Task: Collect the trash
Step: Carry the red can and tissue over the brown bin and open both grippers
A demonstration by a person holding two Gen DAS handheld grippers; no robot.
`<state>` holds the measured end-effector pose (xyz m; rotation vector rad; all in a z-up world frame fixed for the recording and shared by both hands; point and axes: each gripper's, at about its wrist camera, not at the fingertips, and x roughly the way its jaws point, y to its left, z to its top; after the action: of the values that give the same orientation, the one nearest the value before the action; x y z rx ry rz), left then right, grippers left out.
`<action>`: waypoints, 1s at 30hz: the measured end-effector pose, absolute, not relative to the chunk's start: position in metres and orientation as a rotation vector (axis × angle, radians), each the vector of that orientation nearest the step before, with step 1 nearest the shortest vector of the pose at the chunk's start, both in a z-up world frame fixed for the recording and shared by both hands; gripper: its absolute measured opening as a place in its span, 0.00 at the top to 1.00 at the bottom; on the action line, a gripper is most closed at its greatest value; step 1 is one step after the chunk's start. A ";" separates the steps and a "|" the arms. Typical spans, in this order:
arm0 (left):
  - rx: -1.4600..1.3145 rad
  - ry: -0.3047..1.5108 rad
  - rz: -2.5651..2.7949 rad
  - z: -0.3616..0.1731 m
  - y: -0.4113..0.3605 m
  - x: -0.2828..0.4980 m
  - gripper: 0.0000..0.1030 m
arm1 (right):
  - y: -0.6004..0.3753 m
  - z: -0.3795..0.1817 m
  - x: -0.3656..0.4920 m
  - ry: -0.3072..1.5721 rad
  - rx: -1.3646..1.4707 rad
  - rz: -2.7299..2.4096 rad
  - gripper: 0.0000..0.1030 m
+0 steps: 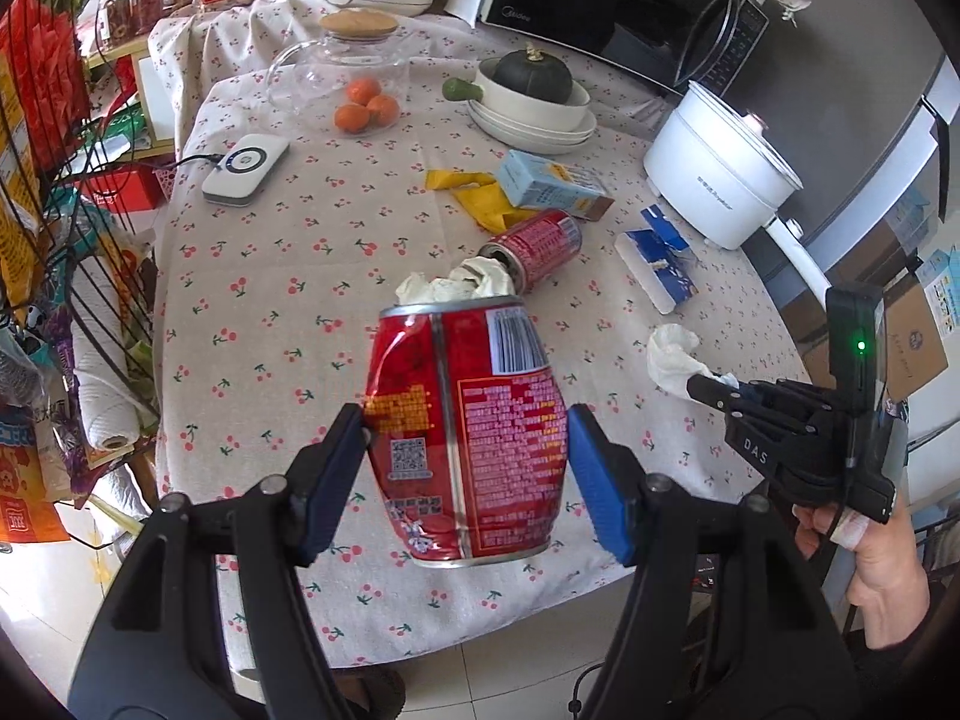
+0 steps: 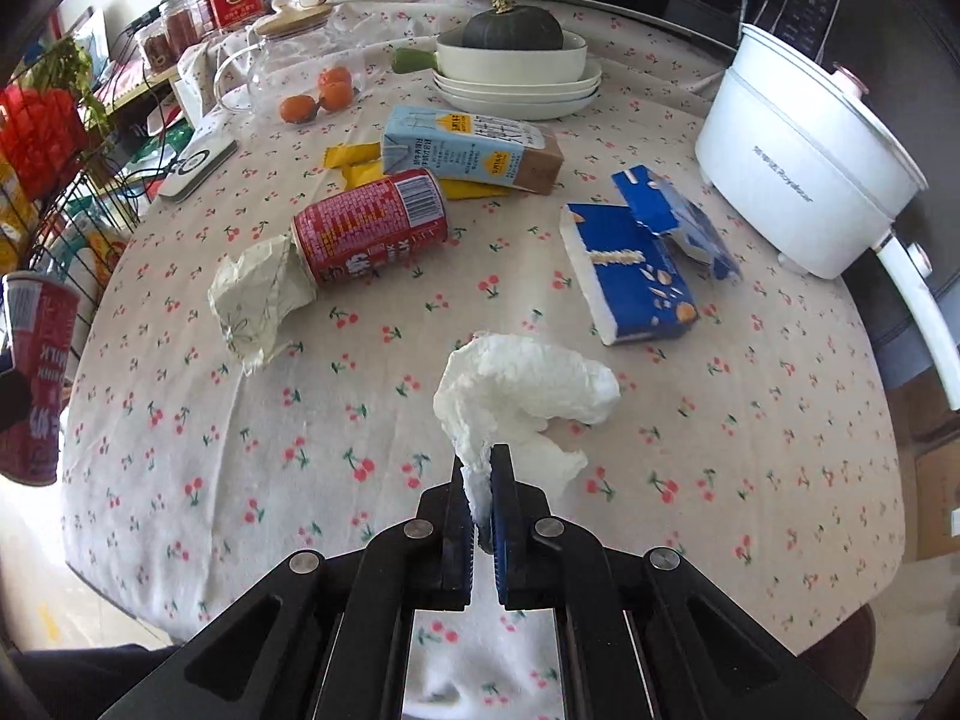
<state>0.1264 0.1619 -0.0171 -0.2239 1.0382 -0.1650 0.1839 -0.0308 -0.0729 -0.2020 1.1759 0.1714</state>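
My left gripper (image 1: 467, 432) is shut on a dented red can (image 1: 468, 426) and holds it above the table's front edge; the can also shows at the left edge of the right wrist view (image 2: 36, 378). My right gripper (image 2: 480, 480) is shut on a crumpled white tissue (image 2: 528, 396), just above the cloth; it also shows in the left wrist view (image 1: 675, 354). On the table lie a second red can (image 2: 372, 228), a crumpled paper (image 2: 258, 300) at its mouth, a light blue milk carton (image 2: 468, 147), a yellow wrapper (image 2: 354, 159) and a torn blue box (image 2: 636, 264).
A cherry-print tablecloth (image 2: 180, 480) covers the table. A white electric pot (image 2: 810, 162) stands at the right. Stacked plates hold a bowl with a squash (image 2: 510, 30). Oranges (image 2: 318, 96), a glass jug (image 2: 270, 66), a white device (image 2: 198, 165) and a wire rack (image 1: 72, 228) are at the left.
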 end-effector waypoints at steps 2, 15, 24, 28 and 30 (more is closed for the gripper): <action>-0.206 1.029 -0.178 -0.014 0.151 0.123 0.34 | -0.046 -0.063 0.170 1.168 -0.202 0.166 0.95; -0.085 1.002 -0.249 -0.008 0.087 0.110 0.34 | -0.131 -0.039 0.109 1.156 -0.108 0.121 0.95; 0.019 1.015 -0.298 -0.018 0.035 0.109 0.34 | -0.185 -0.044 0.091 1.167 -0.033 0.061 0.95; 0.043 1.027 -0.335 -0.022 0.008 0.109 0.34 | -0.206 -0.036 0.080 1.155 -0.008 0.047 0.95; 0.045 1.042 -0.369 -0.025 -0.010 0.109 0.34 | -0.219 -0.035 0.073 1.157 0.001 0.028 0.95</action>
<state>0.1088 -0.0097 -0.0250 0.0451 1.0416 -0.3691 0.0734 -0.2186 -0.0353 0.0011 1.1565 0.0282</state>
